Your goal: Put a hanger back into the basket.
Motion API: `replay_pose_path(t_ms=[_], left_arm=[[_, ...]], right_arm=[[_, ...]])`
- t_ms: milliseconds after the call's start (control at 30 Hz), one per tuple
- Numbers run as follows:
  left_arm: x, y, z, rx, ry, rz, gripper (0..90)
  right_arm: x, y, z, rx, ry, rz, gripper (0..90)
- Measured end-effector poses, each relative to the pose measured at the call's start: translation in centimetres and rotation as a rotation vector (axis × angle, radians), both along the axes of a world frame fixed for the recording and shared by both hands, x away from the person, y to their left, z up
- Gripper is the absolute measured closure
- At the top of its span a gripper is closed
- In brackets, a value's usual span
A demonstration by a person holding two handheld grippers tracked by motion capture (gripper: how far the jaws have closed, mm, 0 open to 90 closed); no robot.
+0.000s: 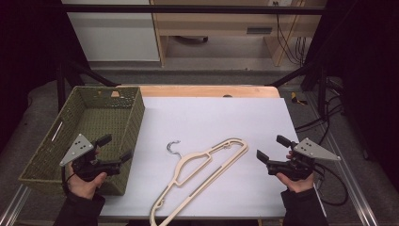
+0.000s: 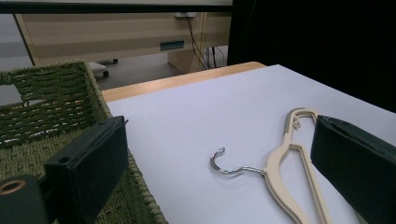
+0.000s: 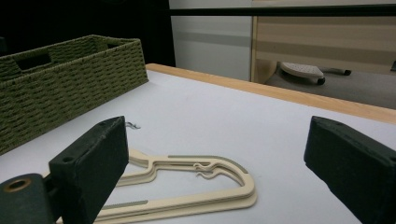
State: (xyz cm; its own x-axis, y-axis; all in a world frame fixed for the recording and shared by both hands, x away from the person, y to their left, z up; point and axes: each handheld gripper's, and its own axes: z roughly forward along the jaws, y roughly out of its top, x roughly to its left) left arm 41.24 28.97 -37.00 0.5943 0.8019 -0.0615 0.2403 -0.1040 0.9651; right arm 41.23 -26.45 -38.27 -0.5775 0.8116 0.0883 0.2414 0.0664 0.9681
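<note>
Hanger [image 1: 207, 172]: in the high view its lower end runs off the bottom edge, so the tip cannot be seen. In the left gripper view the right jaw of the left hand-held gripper [image 2: 224, 186] covers part of the hanger's far arm, and the bottom edge cuts the shoulders. In the right gripper view the left jaw of the right hand-held gripper [image 3: 219, 168] hides most of the metal hook [image 3: 132, 125] and the neck.

Basket [image 1: 89, 132]: its near wall and part of the floor lie behind the left hand and gripper in the high view; cropped at the left edge in both gripper views.

Counter [image 1: 211, 92]: near edge cut off at the bottom.
</note>
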Motion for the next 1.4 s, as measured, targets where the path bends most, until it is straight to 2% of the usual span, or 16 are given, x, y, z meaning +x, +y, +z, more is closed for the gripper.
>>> replay_pose_path(t_ms=[167, 333, 433, 700, 933, 1167, 1333, 1400], left_arm=[[-0.1, 0.0, 0.0, 0.004, -0.005, -0.004, 4.3], [0.1, 0.2, 0.0, 0.018, -0.004, 0.004, 4.1], [0.1, 0.3, 0.0, 0.019, -0.001, 0.007, 4.0], [0.1, 0.5, 0.2, 0.025, -0.003, 0.009, 3.9], [0.1, 0.9, 0.2, 0.026, -0.004, 0.014, 3.7], [0.2, 1.2, 0.2, 0.032, 0.0, 0.019, 3.7], [0.3, 1.3, 0.1, 0.036, 0.003, 0.022, 3.6], [0.3, 1.3, 0.1, 0.037, 0.002, 0.023, 3.6]], right_arm=[[0.3, 0.6, -0.1, 0.0, 0.017, 0.005, 8.4], [0.7, 1.7, 0.2, -0.023, 0.02, 0.01, 9.0], [1.0, 2.8, 0.5, -0.041, 0.017, 0.032, 9.4], [2.2, 6.9, 1.5, -0.074, 0.038, 0.075, 13.0], [3.7, 10.4, 1.7, -0.094, 0.067, 0.111, 15.5], [5.2, 13.9, 1.3, -0.154, 0.095, 0.143, 16.9], [6.1, 16.4, 0.9, -0.168, 0.113, 0.18, 19.6], [6.4, 17.4, 0.6, -0.188, 0.119, 0.196, 20.8]])
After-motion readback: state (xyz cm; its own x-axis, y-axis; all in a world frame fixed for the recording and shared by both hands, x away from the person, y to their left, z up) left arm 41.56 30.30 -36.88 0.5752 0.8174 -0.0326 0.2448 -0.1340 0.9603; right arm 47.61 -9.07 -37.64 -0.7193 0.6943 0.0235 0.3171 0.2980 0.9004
